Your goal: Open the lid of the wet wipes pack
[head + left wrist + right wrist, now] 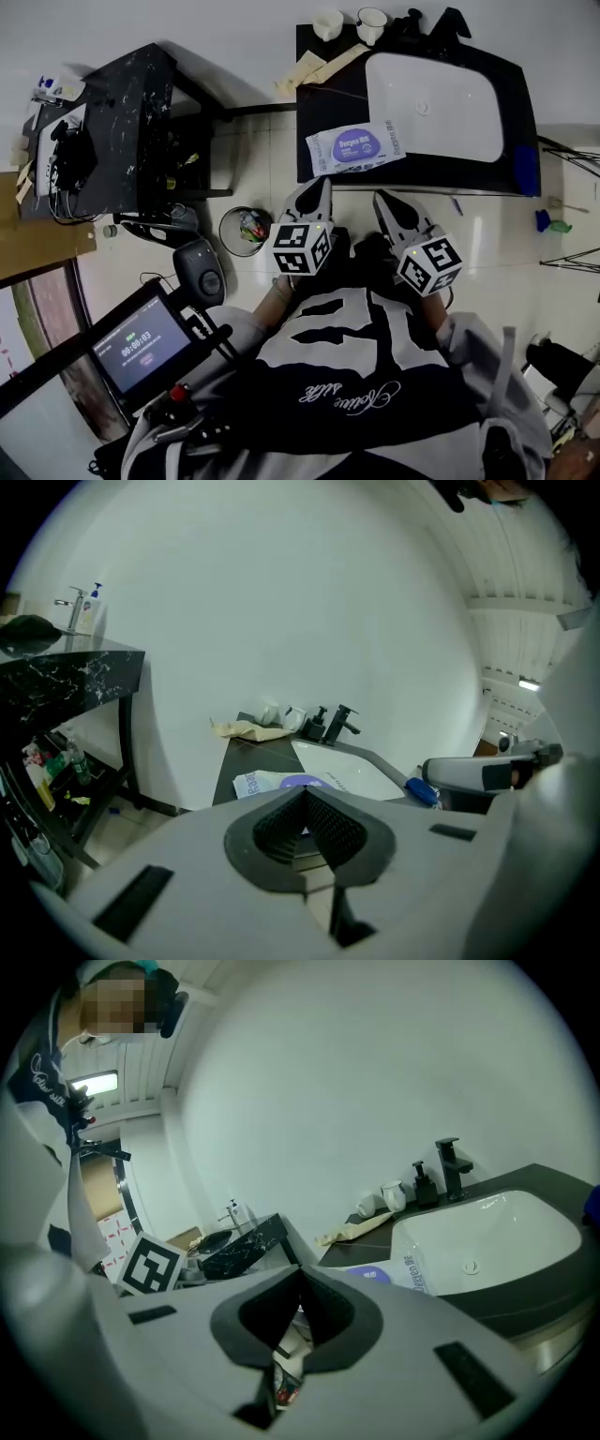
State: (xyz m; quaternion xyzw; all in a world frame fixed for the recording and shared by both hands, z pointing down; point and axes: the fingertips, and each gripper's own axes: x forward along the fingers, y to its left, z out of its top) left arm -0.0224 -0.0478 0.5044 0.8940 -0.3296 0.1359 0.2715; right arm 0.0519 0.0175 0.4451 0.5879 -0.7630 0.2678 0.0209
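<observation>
- Both my claws are pinched shut with nothing in them: left gripper (322, 185) and right gripper (381, 199) hang close to my body, short of the counter (314, 103)
- The wet wipes pack (356, 148) lies flat near the counter's front edge, just left of the sink basin (441, 103), with its purple lid (353, 145) facing up and, I reckon, shut
- My plan: pin one end of the pack down with one claw so it can't slide, then hook the other claw's tip under the lid's lip and flip it up. I can't tell from here which side the tab is on
- The pack looks soft, so pressing on the lid itself would probably just squash it
- Nothing's in the way: the cloth (314, 67), cups (328, 23) and tap (448, 21) sit at the back
- There's a bin (225, 223) on the floor below, so don't shove the pack off the edge
</observation>
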